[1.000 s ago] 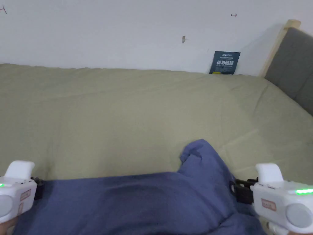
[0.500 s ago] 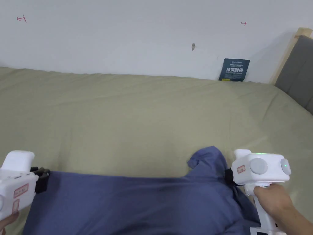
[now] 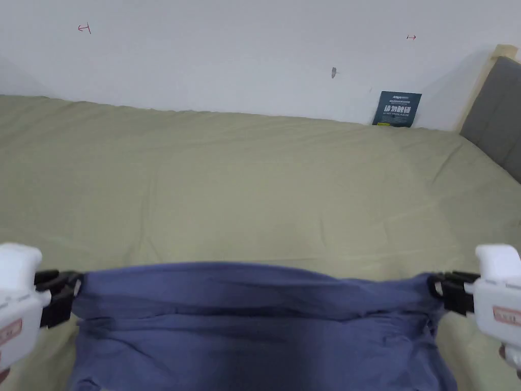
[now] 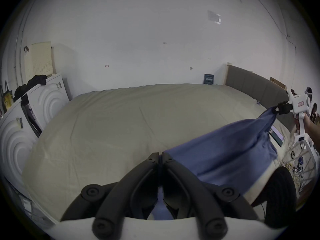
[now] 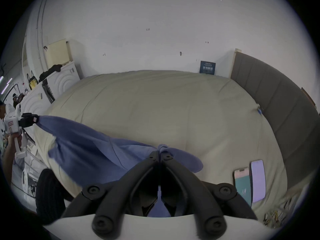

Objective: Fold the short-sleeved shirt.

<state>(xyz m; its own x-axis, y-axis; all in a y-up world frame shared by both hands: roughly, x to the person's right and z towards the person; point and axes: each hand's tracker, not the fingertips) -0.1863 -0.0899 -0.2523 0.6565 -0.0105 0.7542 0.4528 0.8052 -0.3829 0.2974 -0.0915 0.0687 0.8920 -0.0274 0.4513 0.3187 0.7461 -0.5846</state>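
bed (image 3: 244, 173) unchanged, olive sheet. shirt (image 3: 254, 326) at near edge now stretched taut left to right; half a second ago its right end was bunched. left gripper (image 3: 63, 300) and right gripper (image 3: 441, 292) each pinch a corner, now wider apart. looks ready to lay flat for folding.

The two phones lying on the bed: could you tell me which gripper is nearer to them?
Right. The right gripper holds the shirt just beside the phones; the left gripper grips the shirt's far end.
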